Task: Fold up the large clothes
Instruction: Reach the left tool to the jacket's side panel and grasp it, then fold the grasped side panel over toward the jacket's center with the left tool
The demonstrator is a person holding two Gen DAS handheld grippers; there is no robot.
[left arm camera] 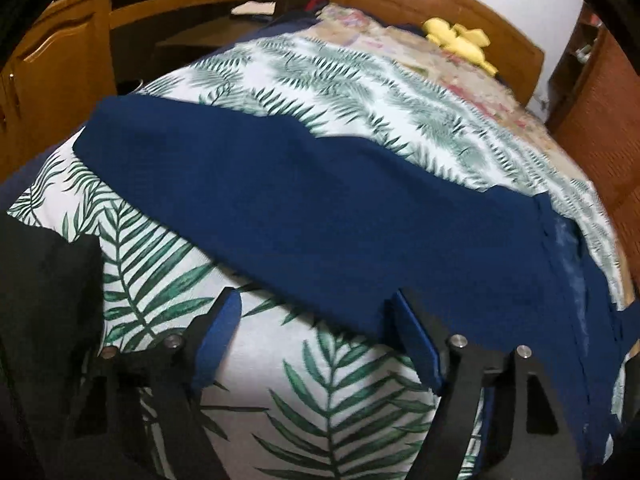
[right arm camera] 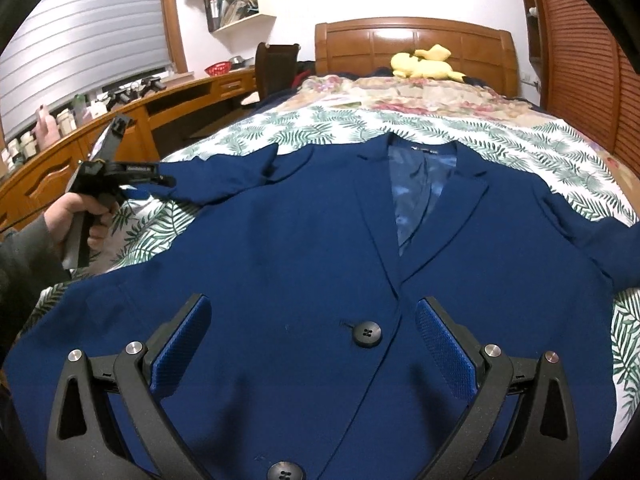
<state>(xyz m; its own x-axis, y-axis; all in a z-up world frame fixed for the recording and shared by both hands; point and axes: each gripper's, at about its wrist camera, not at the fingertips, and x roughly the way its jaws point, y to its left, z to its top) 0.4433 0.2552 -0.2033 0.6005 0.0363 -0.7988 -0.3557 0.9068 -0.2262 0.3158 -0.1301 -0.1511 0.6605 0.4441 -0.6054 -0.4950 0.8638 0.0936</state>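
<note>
Grippers: left hand-held gripper (left arm camera: 316, 340) wide open | right hand-held gripper (right arm camera: 312, 344) wide open, empty

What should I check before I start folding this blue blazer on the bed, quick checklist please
1. Blue blazer lying flat, front up on the leaf-print bedspread: ok.
2. Left gripper open, holding nothing: ok.
3. Right gripper open above the blazer front: ok.
4. Blazer's sleeve near the left gripper spread out straight: ok.
5. Other sleeve laid flat: not ok, it looks bunched at the bed's edge.
6. Black button fastened: cannot tell.
</note>
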